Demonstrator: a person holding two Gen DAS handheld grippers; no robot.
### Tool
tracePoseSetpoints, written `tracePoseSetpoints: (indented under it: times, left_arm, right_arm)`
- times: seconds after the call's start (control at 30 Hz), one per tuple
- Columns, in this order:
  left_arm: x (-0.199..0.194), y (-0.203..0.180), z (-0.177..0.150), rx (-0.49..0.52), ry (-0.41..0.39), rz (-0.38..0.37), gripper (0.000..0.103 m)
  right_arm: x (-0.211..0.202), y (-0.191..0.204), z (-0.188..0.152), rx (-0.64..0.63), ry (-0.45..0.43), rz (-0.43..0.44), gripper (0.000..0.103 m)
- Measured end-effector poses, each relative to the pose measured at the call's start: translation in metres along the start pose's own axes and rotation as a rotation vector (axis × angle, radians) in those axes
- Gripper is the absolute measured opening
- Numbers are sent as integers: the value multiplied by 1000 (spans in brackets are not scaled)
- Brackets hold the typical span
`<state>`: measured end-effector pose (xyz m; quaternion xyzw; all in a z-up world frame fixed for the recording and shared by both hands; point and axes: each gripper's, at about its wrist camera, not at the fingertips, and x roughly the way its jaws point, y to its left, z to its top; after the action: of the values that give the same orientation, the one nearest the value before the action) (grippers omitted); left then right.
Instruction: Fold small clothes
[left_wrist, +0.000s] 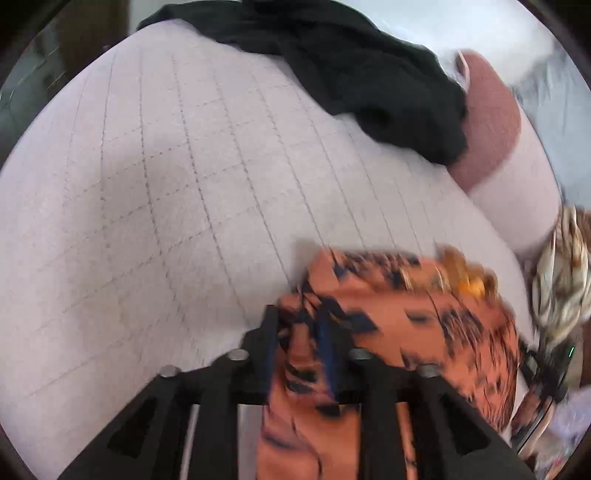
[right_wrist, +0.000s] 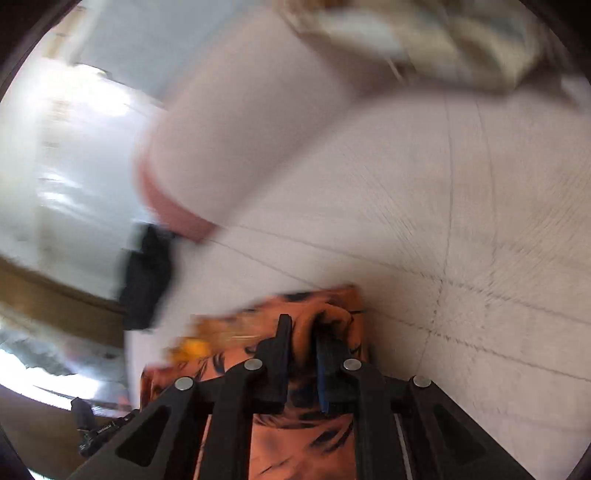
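Left wrist view: left gripper (left_wrist: 301, 328) clamped on a fold of the orange garment with black markings (left_wrist: 406, 317), cloth bunched between both fingers and trailing back under the frame. Garment spread to the right of the fingers over a pale quilted surface (left_wrist: 166, 192), stitched in a grid. Shown only here in clear form: one black garment (left_wrist: 351, 70) heaped at the far edge, partly over one dusty-pink cushion (left_wrist: 491, 122); one crumpled cream-and-brown patterned cloth (left_wrist: 561, 280) at the right margin, beside a dark device, too blurred to name.

Right wrist view, heavily blurred: right gripper (right_wrist: 301, 339) nearly closed, pinching a raised ridge of the same orange garment (right_wrist: 325, 306) between its fingers. Quilted surface (right_wrist: 461, 203) to the right. Black garment (right_wrist: 147, 273) and pink cushion edge (right_wrist: 166, 206) reduced to smears at left. Shown only here: bright floor or wall beyond the surface edge, and a pale patterned cloth (right_wrist: 424, 33) along the top.

Count: two grippers, each gripping cloth; one orange garment held at two places; one black garment; one cushion.
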<state>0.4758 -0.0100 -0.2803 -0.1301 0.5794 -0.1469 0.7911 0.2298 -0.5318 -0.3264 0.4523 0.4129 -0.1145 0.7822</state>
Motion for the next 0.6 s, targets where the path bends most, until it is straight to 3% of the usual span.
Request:
tracePoseSetpoints:
  times: [0.07, 0.13, 0.2, 0.23, 0.27, 0.3, 0.37, 0.43, 0.5, 0.57, 0.6]
  left_arm:
    - [-13, 11, -2, -54, -135, -35, 39]
    - [-32, 22, -6, -97, -238, -67, 40]
    - [-55, 32, -14, -163, -316, -97, 48]
    - [-68, 31, -22, -174, -338, -104, 50]
    - [-78, 25, -28, -158, -342, -87, 51]
    - [-89, 15, -40, -126, -344, -54, 54]
    - [-103, -6, -70, -55, -326, 14, 62]
    - [-111, -23, -105, 17, -301, 68, 66]
    - [-109, -40, -144, 66, -268, 83, 67]
    - [-91, -53, -173, 63, -225, 80, 67]
    - [-80, -57, -180, 64, -198, 93, 67]
  right_arm:
    - [12, -15, -3, 35, -37, 81, 14]
    - [3, -31, -3, 101, -77, 195, 14]
    - [-12, -40, -2, 128, -128, 244, 18]
    - [-30, -41, -2, 125, -200, 221, 41]
    - [-41, -42, -3, 135, -241, 220, 78]
    - [-60, -44, -6, 167, -303, 243, 87]
    - [-88, -41, -14, 186, -389, 266, 87]
    - [-104, -16, -23, 78, -357, 243, 85]
    - [-102, 17, -37, -66, -274, 165, 68]
    - [-86, 51, -62, -242, -167, 30, 38]
    - [-68, 69, -78, -337, -98, -47, 33]
